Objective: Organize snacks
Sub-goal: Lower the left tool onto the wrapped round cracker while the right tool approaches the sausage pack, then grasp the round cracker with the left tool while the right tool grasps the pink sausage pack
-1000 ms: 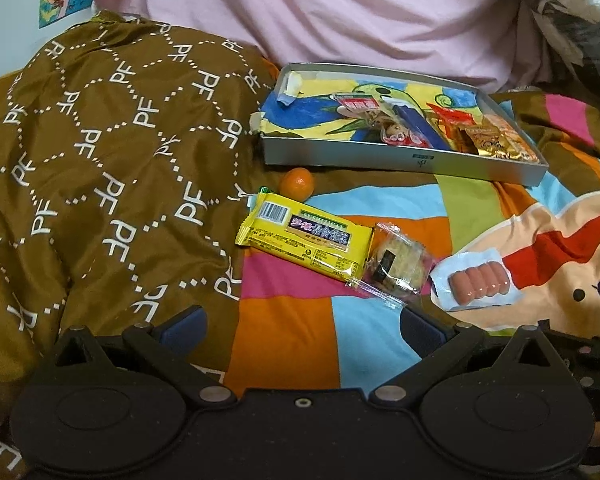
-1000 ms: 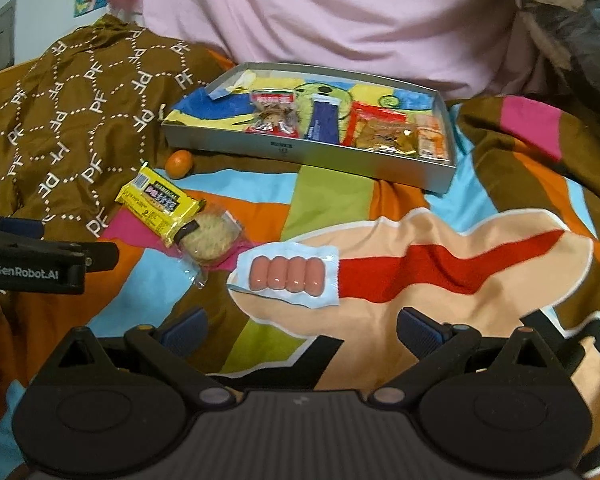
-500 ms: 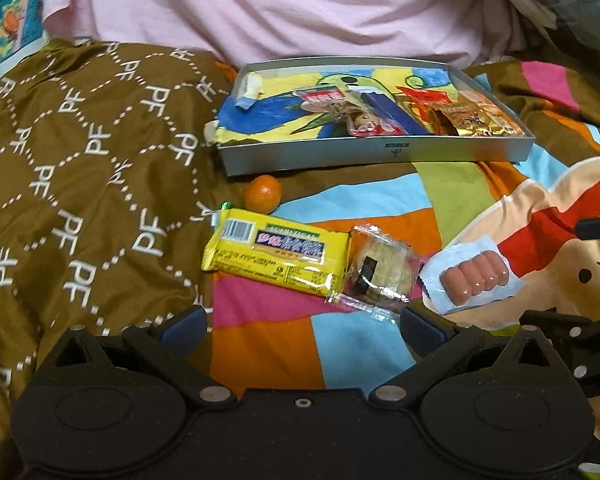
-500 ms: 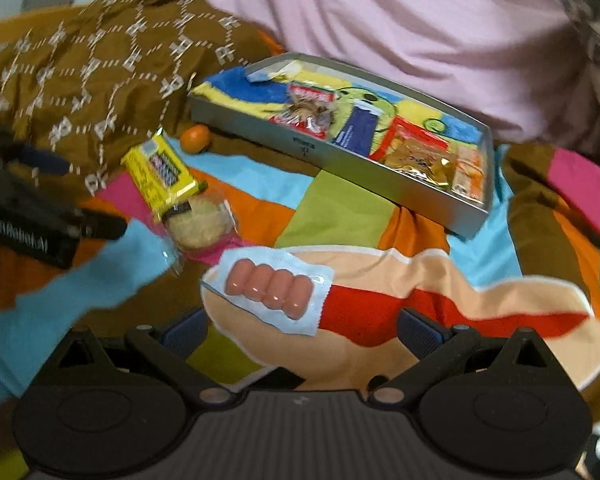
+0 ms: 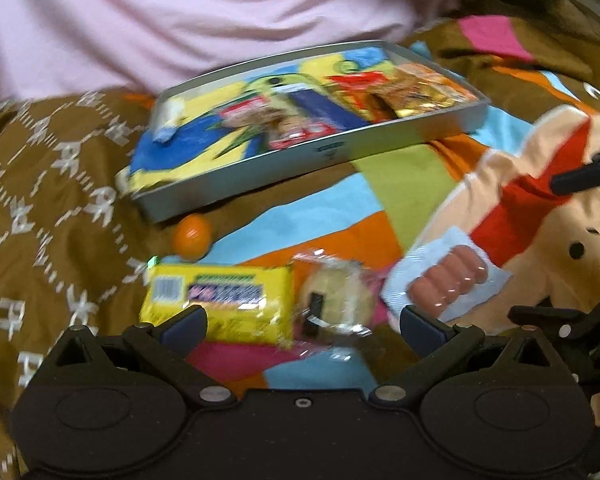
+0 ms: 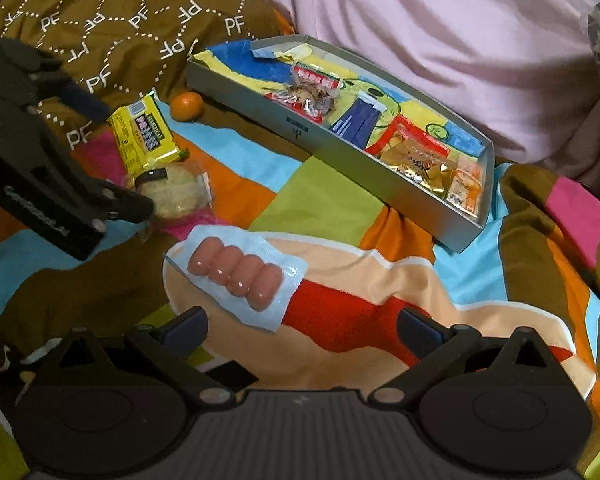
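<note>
Bed covered with a colourful patchwork blanket (image 6: pixel 332 204); a brown patterned quilt (image 6: pixel 112 12) is bunched at the far left.

Done so far, judging by how things lie: the grey tray (image 6: pixel 380 178) already holds several packets. A red-and-clear wrapped snack (image 6: pixel 310 90) sits near its left end, a dark blue packet (image 6: pixel 358 118) in the middle, a gold-and-red packet (image 6: pixel 414 156) and a small orange packet (image 6: pixel 466 188) at the right end. The left part of the tray floor is bare apart from a small scrap of wrapper at the far corner.

Left to do: four items lie loose on the blanket, outside the tray.
- Small orange fruit (image 6: pixel 186 106), just beside the tray's near wall.
- Yellow snack bar (image 6: pixel 144 138), nearer than the fruit.
- Round cake in clear wrap (image 6: pixel 176 192), touching the end of the yellow bar.
- Sausage pack (image 6: pixel 236 278), nearest, on the red-and-cream cartoon patch.

Left claw (image 5: pixel 302 322): fingers spread apart, empty, low over the yellow bar and the round cake; the view is blurred with motion. In the right wrist view one of its fingertips (image 6: pixel 138 206) is at the edge of the cake wrap; whether it is touching, cannot tell.

Right claw (image 6: pixel 302 328): fingers spread apart, empty, with the sausage pack just ahead of its left finger.

Estimate: roughly half sorted. Both claws look set for pickups, left on the cake or bar, right on the sausages.
</note>
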`<state>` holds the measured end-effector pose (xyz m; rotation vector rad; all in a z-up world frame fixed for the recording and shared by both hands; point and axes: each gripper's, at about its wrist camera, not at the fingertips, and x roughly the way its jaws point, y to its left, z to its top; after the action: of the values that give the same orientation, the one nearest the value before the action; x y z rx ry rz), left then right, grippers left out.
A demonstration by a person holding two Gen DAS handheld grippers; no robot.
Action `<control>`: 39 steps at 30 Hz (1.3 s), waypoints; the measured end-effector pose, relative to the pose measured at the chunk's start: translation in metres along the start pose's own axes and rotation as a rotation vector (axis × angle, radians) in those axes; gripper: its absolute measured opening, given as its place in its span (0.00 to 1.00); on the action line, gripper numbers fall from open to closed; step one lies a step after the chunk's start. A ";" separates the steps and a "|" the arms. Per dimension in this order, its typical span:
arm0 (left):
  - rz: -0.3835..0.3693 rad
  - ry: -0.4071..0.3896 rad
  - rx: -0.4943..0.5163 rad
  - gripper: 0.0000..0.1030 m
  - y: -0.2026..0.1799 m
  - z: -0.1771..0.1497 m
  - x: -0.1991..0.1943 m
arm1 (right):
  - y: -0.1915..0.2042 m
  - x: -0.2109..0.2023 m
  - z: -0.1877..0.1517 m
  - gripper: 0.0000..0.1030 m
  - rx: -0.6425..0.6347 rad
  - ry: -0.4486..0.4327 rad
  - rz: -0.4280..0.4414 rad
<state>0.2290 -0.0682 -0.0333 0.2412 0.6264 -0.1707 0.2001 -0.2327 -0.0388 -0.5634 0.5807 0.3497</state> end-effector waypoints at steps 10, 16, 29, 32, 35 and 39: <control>-0.111 0.049 0.148 0.99 -0.018 0.011 0.020 | 0.005 -0.002 -0.001 1.00 -0.060 -0.010 0.010; -0.171 0.094 0.148 0.93 -0.015 0.017 0.033 | 0.003 -0.001 -0.002 1.00 -0.050 -0.008 0.017; -0.135 0.166 0.026 0.49 -0.007 0.015 0.043 | 0.000 0.000 -0.001 1.00 -0.039 -0.027 0.021; -0.129 0.176 -0.024 0.49 -0.005 0.013 0.040 | 0.002 0.001 -0.002 1.00 -0.058 -0.039 0.008; -0.131 0.194 -0.056 0.49 -0.003 0.010 0.034 | 0.002 0.004 -0.003 1.00 -0.067 -0.041 0.018; -0.142 0.210 -0.091 0.49 0.000 -0.001 0.021 | 0.004 0.009 -0.004 0.99 -0.075 -0.049 0.033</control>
<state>0.2455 -0.0698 -0.0467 0.1273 0.8586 -0.2550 0.2040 -0.2304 -0.0490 -0.6166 0.5314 0.4166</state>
